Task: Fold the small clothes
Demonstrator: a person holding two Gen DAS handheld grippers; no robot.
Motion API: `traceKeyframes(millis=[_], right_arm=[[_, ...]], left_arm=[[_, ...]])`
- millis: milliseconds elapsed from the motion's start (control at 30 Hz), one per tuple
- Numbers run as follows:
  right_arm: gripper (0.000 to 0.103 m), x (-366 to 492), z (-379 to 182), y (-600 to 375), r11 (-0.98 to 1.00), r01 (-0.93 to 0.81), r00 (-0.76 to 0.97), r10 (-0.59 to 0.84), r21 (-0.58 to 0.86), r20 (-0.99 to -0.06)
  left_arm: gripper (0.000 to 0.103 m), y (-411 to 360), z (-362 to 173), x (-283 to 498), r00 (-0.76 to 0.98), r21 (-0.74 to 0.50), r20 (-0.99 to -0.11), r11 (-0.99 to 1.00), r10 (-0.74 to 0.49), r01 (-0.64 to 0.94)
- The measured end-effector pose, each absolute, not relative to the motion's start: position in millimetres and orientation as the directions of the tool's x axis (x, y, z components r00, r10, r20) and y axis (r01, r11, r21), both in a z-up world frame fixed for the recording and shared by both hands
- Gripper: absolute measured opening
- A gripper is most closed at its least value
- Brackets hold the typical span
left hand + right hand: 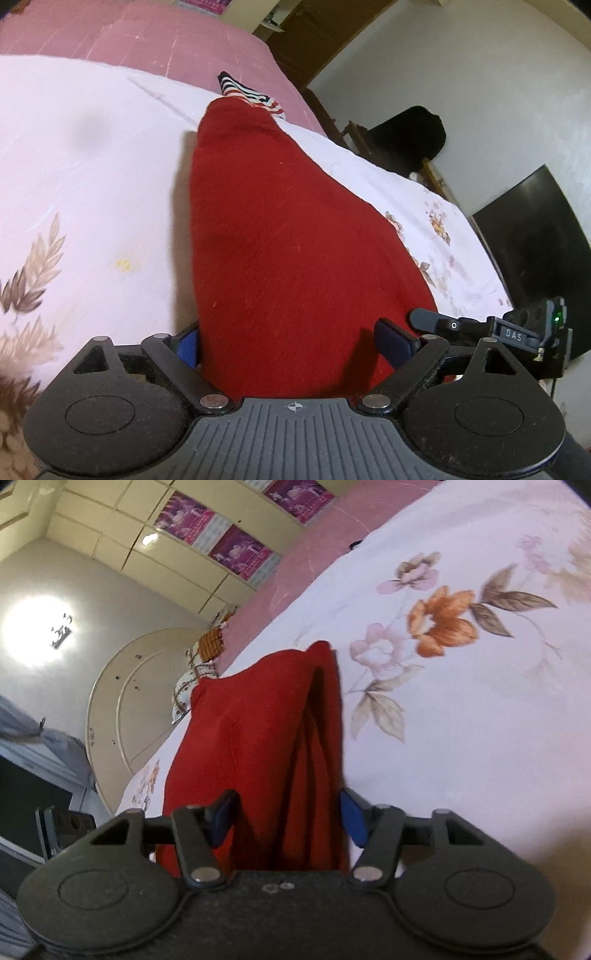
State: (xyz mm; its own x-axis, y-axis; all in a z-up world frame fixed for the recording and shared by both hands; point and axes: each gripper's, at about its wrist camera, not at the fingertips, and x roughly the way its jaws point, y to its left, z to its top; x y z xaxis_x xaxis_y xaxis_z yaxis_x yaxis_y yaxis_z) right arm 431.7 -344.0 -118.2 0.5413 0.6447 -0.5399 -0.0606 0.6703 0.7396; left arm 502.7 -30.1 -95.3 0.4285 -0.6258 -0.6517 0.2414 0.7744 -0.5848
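Observation:
A red knit garment [280, 229] lies lengthwise on the white floral sheet [92, 166], running away from my left gripper [291, 339]. That gripper stands wide open. Its left blue pad is at the cloth's edge and its right pad rests over the cloth. The right gripper's body [513, 334] shows at the garment's near right corner. In the right wrist view the red garment [251, 731] lies in loose layers with a dark gap between them. It passes between the blue pads of my right gripper [286, 816], which stand apart without pinching it.
A striped cloth [251, 92] lies just beyond the red garment's far end, on the pink bedspread [129, 33]. The bed's edge runs along the right, with a dark panel [535, 258] and a chair [406, 136] past it. A rounded headboard [122, 701] and pillows [199, 672] stand to the left.

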Motion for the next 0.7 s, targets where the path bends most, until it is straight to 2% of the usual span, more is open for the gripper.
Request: traceKeyframes(millis=[200, 267, 333, 433, 533, 700], right_arm=[[0.058, 435, -116, -340, 0.672, -0.109, 0.525, 0.665, 0.733, -0.531], [0.053, 432, -119, -344, 0.663, -0.114, 0.53, 0.671, 0.74, -0.519], [0.048, 430, -119, -345, 0.675, -0.121, 0.541, 0.66, 0.728, -0.521], [0.045, 427, -111, -330, 0.744, -0.142, 0.57, 0.601, 0.653, -0.56], [0.043, 424, -100, -314, 0.804, -0.154, 0.585, 0.543, 0.574, -0.603], [0.04, 416, -89, -310, 0.808, -0.156, 0.594, 0.537, 0.568, -0.599]], left_arm=[[0.091, -37, -95, 508, 0.433, -0.586, -0.639, 0.767, -0.636, 0.261], [0.08, -35, -94, 507, 0.439, -0.567, -0.647, 0.778, -0.624, 0.27], [0.077, -42, -93, 508, 0.449, -0.529, -0.668, 0.803, -0.594, 0.275], [0.071, -59, -83, 502, 0.478, -0.397, -0.715, 0.859, -0.51, 0.323], [0.062, -65, -76, 497, 0.504, -0.357, -0.715, 0.873, -0.485, 0.333], [0.05, -62, -61, 493, 0.512, -0.349, -0.709, 0.872, -0.485, 0.343]])
